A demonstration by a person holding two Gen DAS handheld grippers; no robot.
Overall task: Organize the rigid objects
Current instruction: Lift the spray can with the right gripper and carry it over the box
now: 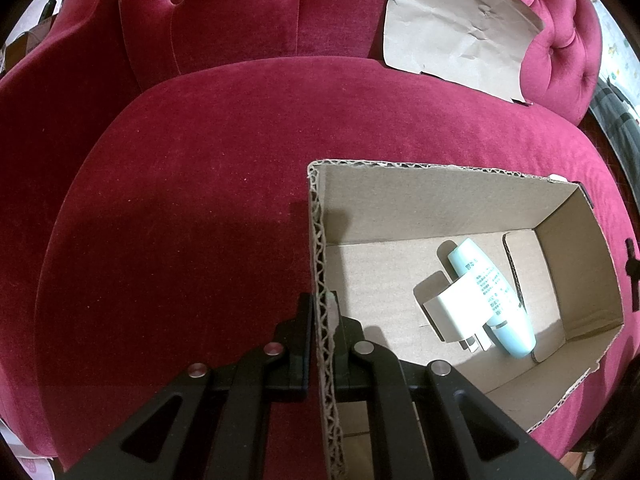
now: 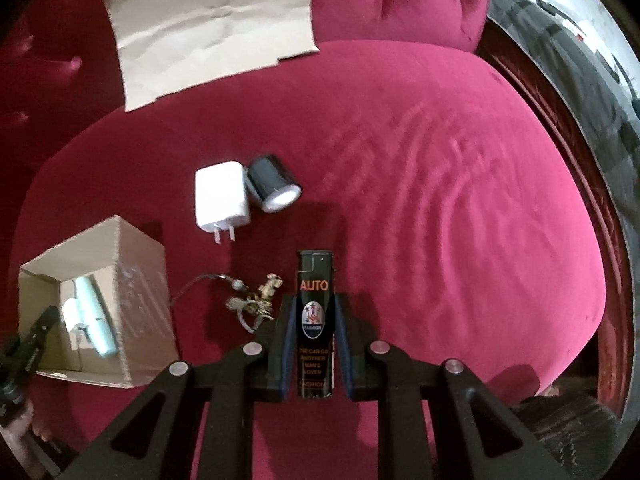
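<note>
Above the red velvet seat [image 2: 400,160], the right gripper [image 2: 315,320] clamped a black cylindrical lighter [image 2: 315,320] for boxing, while the left gripper [image 1: 322,328] pinched the brown cardboard box [image 1: 440,200] wall, steadying it.

Crumpled brown paper [image 2: 208,24] against red velvet sofa [image 2: 420,160] backrest.

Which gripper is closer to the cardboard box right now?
Left. The left gripper is clamped on the cardboard box wall. The right gripper, holding the black lighter, is off to the box's side above the cushion.
</note>
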